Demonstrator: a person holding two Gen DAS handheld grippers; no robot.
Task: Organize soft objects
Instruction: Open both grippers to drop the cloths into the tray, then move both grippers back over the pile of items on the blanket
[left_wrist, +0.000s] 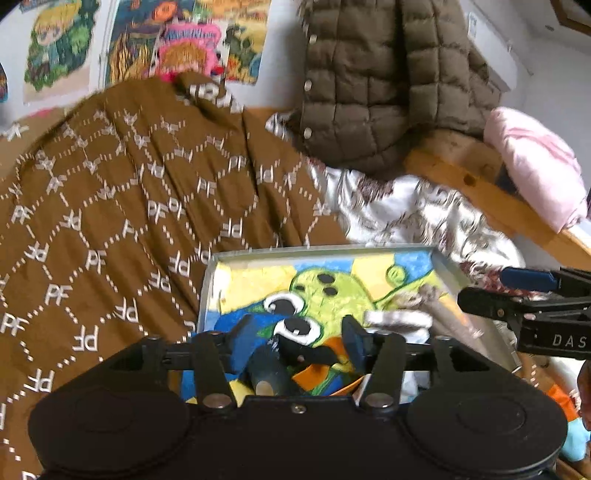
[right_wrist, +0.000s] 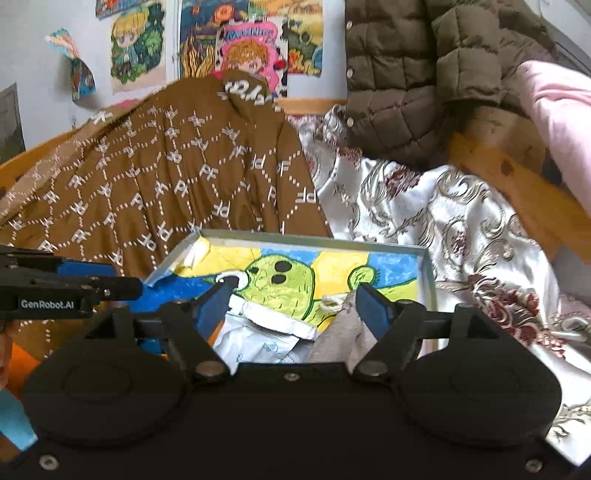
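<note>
A shallow tray with a silver rim lies on the bed, lined with a picture of a green cartoon figure. In it lie a white packet, a grey knitted cloth with a cord, and a dark rolled item. My left gripper hangs open over the tray's near part, above the dark item, its pads clear of it. My right gripper is open above the packet and the grey cloth, gripping neither. Each gripper also shows at the edge of the other's view.
A brown blanket with a white PF pattern covers the left. Silvery floral fabric lies right of the tray. An olive quilted jacket and a pink cloth rest on the wooden bed frame.
</note>
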